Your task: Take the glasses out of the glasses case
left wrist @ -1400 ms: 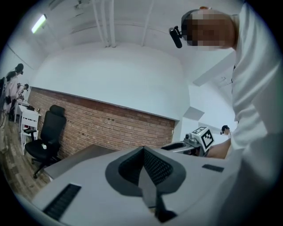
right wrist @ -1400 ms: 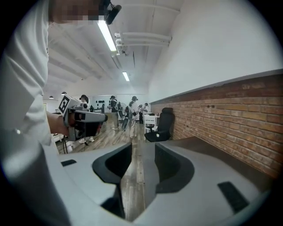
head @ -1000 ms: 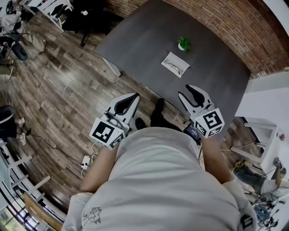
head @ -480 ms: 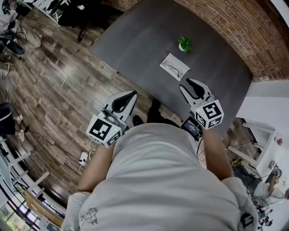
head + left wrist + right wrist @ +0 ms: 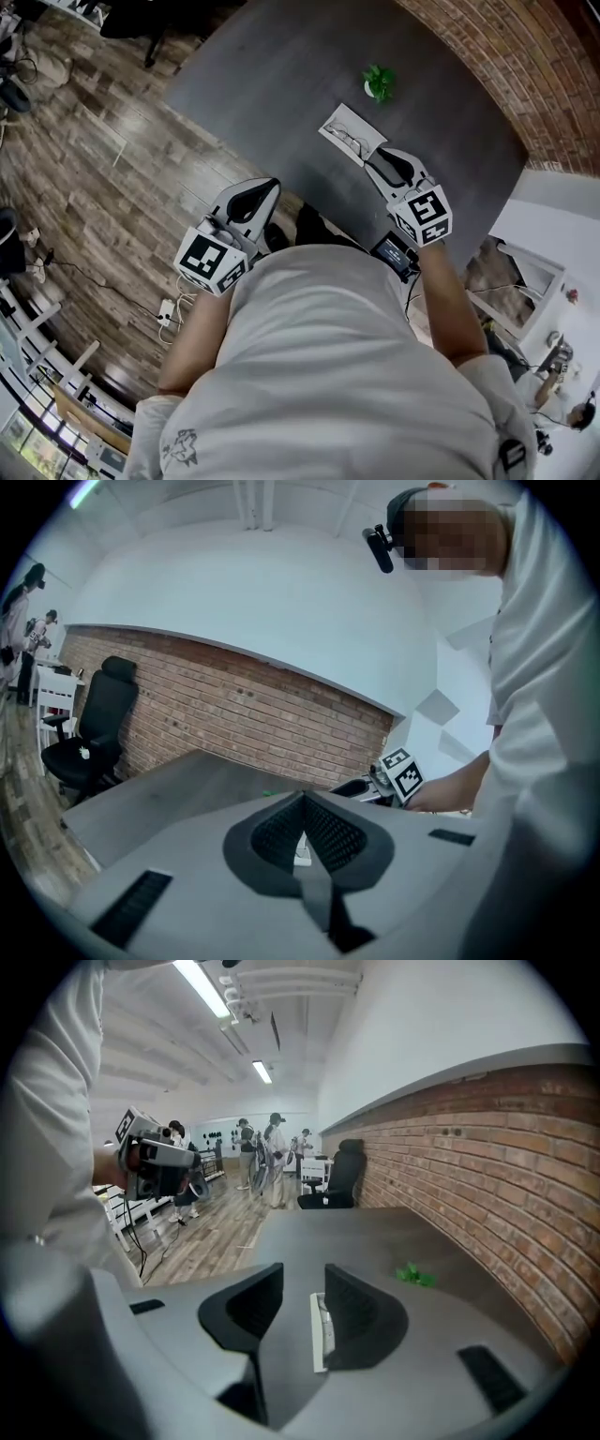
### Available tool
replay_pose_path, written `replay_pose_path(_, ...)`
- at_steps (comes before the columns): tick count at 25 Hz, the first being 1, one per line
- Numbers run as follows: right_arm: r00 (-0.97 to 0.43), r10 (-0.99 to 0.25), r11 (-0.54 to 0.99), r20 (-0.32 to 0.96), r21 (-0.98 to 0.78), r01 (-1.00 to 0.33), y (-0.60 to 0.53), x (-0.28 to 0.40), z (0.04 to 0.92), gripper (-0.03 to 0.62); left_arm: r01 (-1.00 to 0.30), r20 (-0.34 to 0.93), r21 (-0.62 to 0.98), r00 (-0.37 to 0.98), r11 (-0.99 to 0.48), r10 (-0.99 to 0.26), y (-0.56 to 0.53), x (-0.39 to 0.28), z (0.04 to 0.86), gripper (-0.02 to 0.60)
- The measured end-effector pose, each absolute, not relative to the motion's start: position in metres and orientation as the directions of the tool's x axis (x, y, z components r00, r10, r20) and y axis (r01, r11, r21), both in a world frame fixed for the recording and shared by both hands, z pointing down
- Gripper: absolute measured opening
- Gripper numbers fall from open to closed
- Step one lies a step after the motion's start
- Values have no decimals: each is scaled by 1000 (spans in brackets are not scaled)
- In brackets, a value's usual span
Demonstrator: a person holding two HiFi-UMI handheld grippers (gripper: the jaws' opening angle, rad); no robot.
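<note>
While the right gripper [image 5: 371, 154] hangs just at the near end of the case [image 5: 349, 137], its jaws stand apart and are closing, and nothing is pressed between them. Through its own view the right gripper [image 5: 303, 1274] shows the case [image 5: 319, 1330] in the gap, close along the inner side of the right-hand jaw, lying on the table [image 5: 375, 1232] past the tips; whether a jaw touches it I cannot tell. The case is white and lies flat on the dark table [image 5: 281, 84], with the glasses [image 5: 345, 141] resting in it, thin and dark against the white. A small green plant [image 5: 378, 82] stands on the table beyond the case, near it but apart, and it shows to the right of the jaws in the right gripper view [image 5: 412, 1276]. The left gripper [image 5: 270, 184] is over the near edge of the table, well apart from the case. In its own view the left gripper [image 5: 302, 797] has its jaws together at the tips, with nothing held. Beyond them that view shows the right gripper's marker cube [image 5: 405, 775], a brick wall [image 5: 244, 714] and a black chair [image 5: 94, 728]. Wooden floor [image 5: 84, 187] lies left of the table.
</note>
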State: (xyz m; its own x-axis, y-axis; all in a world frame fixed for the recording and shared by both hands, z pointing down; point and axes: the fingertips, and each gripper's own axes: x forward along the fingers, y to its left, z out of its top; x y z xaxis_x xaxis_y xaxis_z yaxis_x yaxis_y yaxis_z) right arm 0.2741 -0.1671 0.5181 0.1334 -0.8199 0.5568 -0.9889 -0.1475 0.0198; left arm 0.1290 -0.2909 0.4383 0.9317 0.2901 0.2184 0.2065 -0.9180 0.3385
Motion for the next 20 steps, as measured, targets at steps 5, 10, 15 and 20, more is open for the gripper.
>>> replay_pose_path(5, 77, -774, -91, 629, 11, -996, -169, 291, 560, 143, 181, 261, 362, 922, -915, 285, -290, 150, 460, 11)
replay_pose_path(10, 23, -737, -40, 676, -9, -999, -175, 304, 598, 141, 165, 319, 362, 903, -917, 288, -288, 162, 485, 11)
replay_pose_path(15, -20, -692, -17, 722, -44, -999, -178, 311, 631, 140, 156, 363, 367, 884, -917, 296, -288, 171, 508, 11)
replay_pose_path(20, -38, -654, -15, 755, -63, -998, -184, 321, 658, 130, 153, 400, 360, 866, -920, 301, -288, 180, 529, 11)
